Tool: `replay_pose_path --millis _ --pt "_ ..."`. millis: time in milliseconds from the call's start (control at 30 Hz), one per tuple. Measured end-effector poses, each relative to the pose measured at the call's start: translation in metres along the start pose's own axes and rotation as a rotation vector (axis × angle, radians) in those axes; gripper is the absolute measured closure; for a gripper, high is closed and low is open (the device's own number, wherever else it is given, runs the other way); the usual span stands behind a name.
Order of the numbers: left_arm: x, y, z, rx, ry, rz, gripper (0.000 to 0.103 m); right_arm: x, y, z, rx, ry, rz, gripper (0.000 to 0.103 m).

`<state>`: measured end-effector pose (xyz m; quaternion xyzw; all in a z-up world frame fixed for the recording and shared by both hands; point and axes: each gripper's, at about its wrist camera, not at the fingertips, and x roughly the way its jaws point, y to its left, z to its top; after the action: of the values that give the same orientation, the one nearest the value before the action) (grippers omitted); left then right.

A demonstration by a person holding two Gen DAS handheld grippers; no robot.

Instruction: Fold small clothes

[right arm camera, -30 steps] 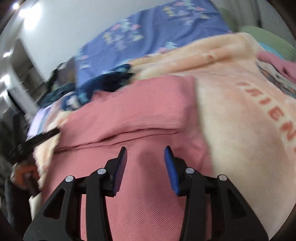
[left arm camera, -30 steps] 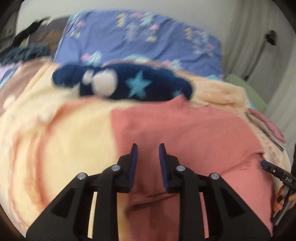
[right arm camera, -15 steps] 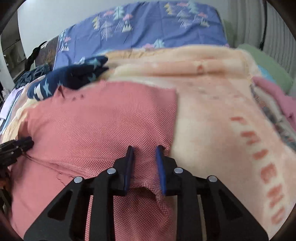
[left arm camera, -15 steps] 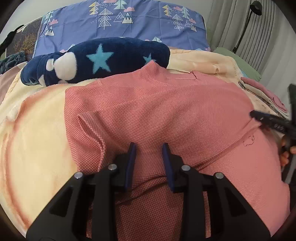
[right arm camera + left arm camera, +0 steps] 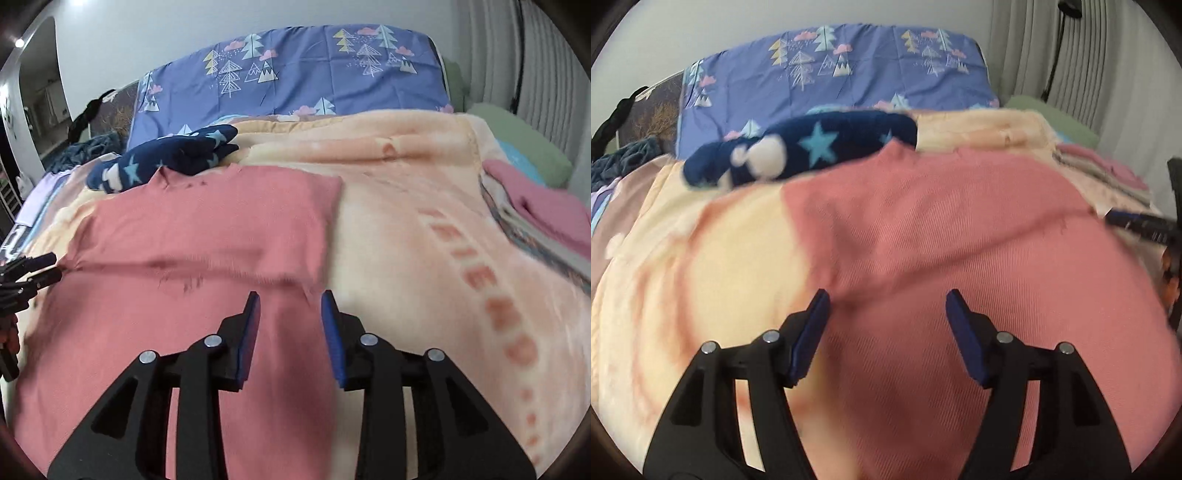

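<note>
A peach blanket (image 5: 424,192) covers the bed; the pink garment (image 5: 960,240) lies flat at twelve o'clock of both grippers. Left gripper (image 5: 884,314) gapes wide, right gripper (image 5: 290,314) narrower, both empty (folded layer apparently released).

garment (image 5: 960,236) on blanket (image 5: 701,266), pillow (image 5: 834,81) behind

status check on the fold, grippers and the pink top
Left gripper open, holding nothing. Right gripper open, over the fold's right edge. Pink top folded over on the blanket. Star-print fleece touching its far edge.
</note>
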<state>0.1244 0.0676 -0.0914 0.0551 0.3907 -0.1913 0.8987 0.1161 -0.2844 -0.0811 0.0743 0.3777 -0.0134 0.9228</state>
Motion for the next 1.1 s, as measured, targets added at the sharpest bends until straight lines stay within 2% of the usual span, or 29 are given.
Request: replay_pose_path --millis 167,233,333,400,533,667,800,933,1000,1033,1067,1100 --pt "-0.024 0.003 -0.057 -0.046 0.107 -0.139 0.037 -0.025 -0.009 -0.042 0.029 0.063 0.086 0.069" --pt "-0.038 -0.002 -0.075 -0.049 0.109 -0.174 0.038 -0.034 -0.006 -0.061 0.015 0.076 0.096 0.068" --pt "-0.057 -0.005 -0.093 -0.093 0.117 -0.282 0.039 -0.048 -0.009 -0.083 0.048 0.087 0.135 0.068" --pt "-0.067 -0.014 -0.108 -0.077 0.132 -0.32 0.039 -0.059 -0.013 -0.097 0.079 0.099 0.173 0.068" --pt "-0.085 -0.036 -0.129 -0.029 0.146 -0.35 0.039 -0.084 -0.018 -0.128 0.122 0.113 0.233 0.068" --pt "-0.106 -0.04 -0.156 -0.1 0.15 -0.464 0.045 -0.109 -0.026 -0.16 0.188 0.128 0.331 0.068" --pt "-0.114 -0.046 -0.168 -0.111 0.138 -0.499 0.045 -0.121 -0.026 -0.182 0.211 0.134 0.426 0.068" --pt "-0.094 -0.049 -0.154 -0.112 0.148 -0.482 0.055 -0.105 -0.026 -0.168 0.262 0.139 0.489 0.066" --pt "-0.091 -0.05 -0.15 -0.119 0.151 -0.466 0.068 -0.097 -0.022 -0.161 0.263 0.149 0.502 0.066" --pt "-0.095 -0.051 -0.151 -0.123 0.15 -0.453 0.085 -0.097 -0.02 -0.16 0.259 0.153 0.502 0.067" --pt "-0.1 -0.049 -0.154 -0.13 0.144 -0.454 0.095 -0.101 -0.021 -0.162 0.249 0.153 0.504 0.068" --pt "-0.107 -0.048 -0.159 -0.14 0.135 -0.464 0.097 -0.107 -0.02 -0.164 0.231 0.15 0.514 0.071"
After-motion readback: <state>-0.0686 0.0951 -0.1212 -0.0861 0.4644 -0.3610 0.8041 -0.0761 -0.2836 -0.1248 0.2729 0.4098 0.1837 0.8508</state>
